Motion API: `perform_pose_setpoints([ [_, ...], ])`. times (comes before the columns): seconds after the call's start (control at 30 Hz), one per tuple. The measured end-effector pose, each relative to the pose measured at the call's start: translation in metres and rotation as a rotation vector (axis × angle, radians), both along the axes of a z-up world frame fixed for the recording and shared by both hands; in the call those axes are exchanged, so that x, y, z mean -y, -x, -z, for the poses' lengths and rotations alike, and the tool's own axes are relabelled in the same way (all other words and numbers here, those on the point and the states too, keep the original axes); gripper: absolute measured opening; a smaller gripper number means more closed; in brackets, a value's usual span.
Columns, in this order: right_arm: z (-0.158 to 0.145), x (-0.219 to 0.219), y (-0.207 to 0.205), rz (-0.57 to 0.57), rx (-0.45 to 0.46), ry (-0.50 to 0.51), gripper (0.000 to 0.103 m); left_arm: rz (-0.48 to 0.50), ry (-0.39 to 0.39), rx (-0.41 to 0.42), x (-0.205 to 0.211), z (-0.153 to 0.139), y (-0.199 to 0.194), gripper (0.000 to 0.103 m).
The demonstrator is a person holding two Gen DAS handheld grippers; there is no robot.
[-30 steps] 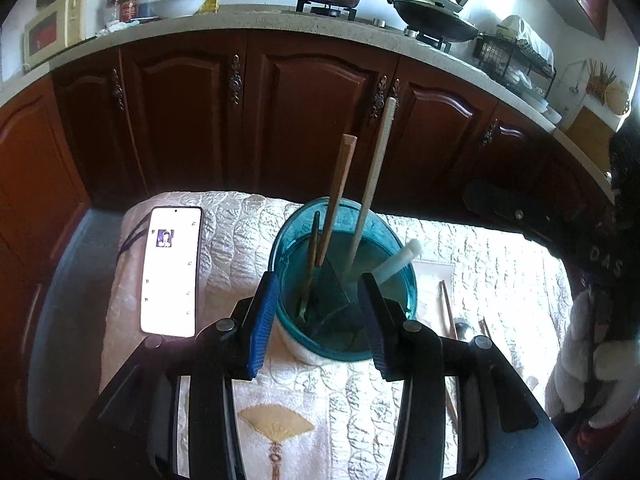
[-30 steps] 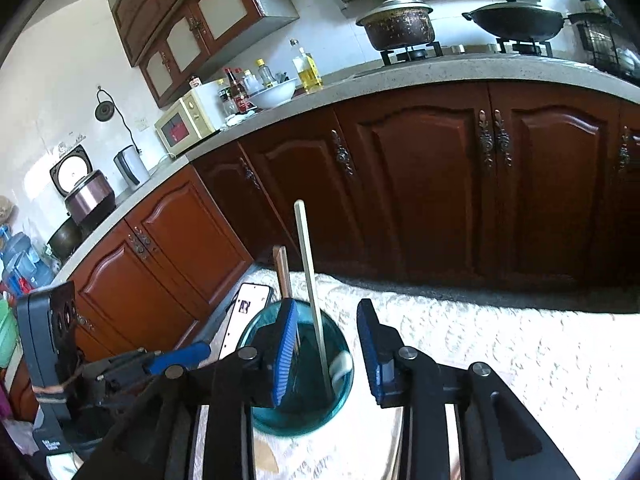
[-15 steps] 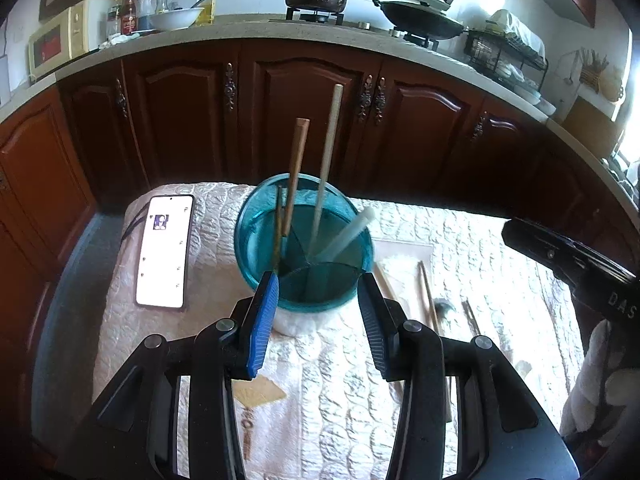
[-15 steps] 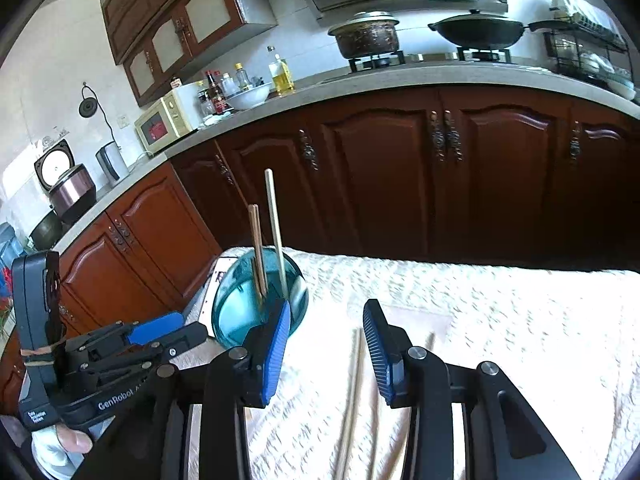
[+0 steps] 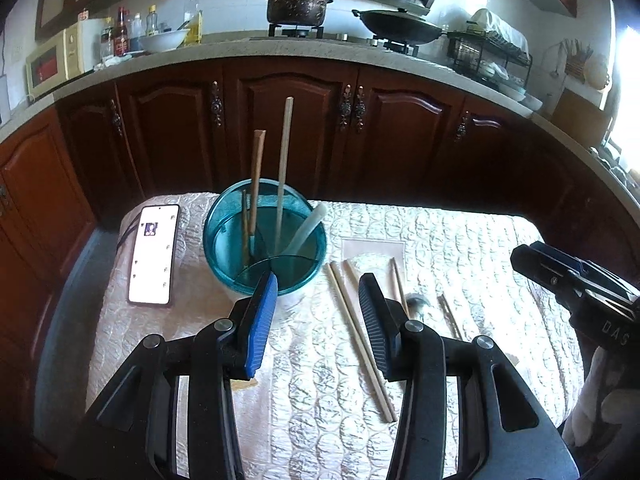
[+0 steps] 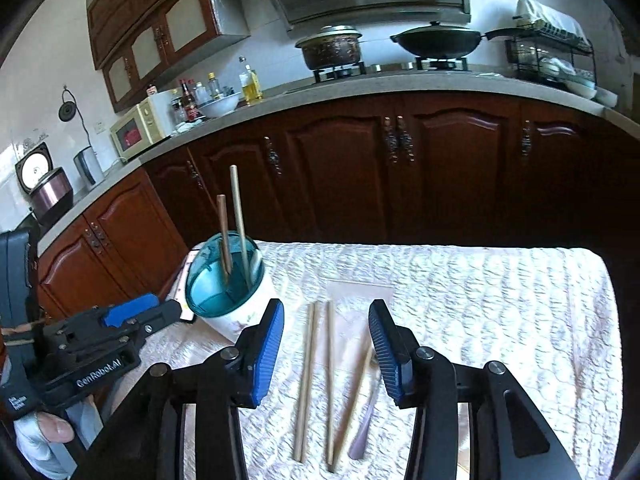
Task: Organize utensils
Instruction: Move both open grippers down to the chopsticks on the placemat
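Table (image 6: 500, 300), quilted white cover, fills lower frame. Teal utensil holder (image 6: 208, 292) at centre-left, tall sticks standing in it. Loose chopsticks (image 6: 306, 360) and a spoon (image 6: 366, 416) lie at lower centre, between the right tool (image 6: 326, 352) tips. Right tool apart, empty; left tool (image 5: 316, 320) apart, empty. Risks: thin sticks roll or pinch two at once on the soft cover; top-heavy holder tips if nudged

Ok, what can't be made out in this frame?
- Lower ends of the sticks in the teal holder: hidden by its wall and dividers, both views.
- Spoon: right wrist, bowl behind the right gripper finger; left wrist, mostly behind the left gripper.
- Phone screen: too small to read.
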State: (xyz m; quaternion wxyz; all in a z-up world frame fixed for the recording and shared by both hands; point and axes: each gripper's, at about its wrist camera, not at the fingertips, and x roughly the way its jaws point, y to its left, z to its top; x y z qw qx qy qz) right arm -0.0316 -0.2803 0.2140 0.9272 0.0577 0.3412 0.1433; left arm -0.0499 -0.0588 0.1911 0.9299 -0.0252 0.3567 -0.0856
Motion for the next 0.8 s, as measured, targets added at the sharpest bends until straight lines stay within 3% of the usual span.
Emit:
perform_pose_setpoints([
  [0.47, -0.004, 0.028, 0.015, 0.046, -0.002, 0.041, 0.045, 0.042, 0.004, 0.015, 0.025, -0.006, 0.006, 0.056],
  [0.8, 0.01, 0.035, 0.008, 0.059, -0.043, 0.045, 0.048, 0.059, -0.001, -0.026, 0.027, 0.01, -0.002, 0.056],
])
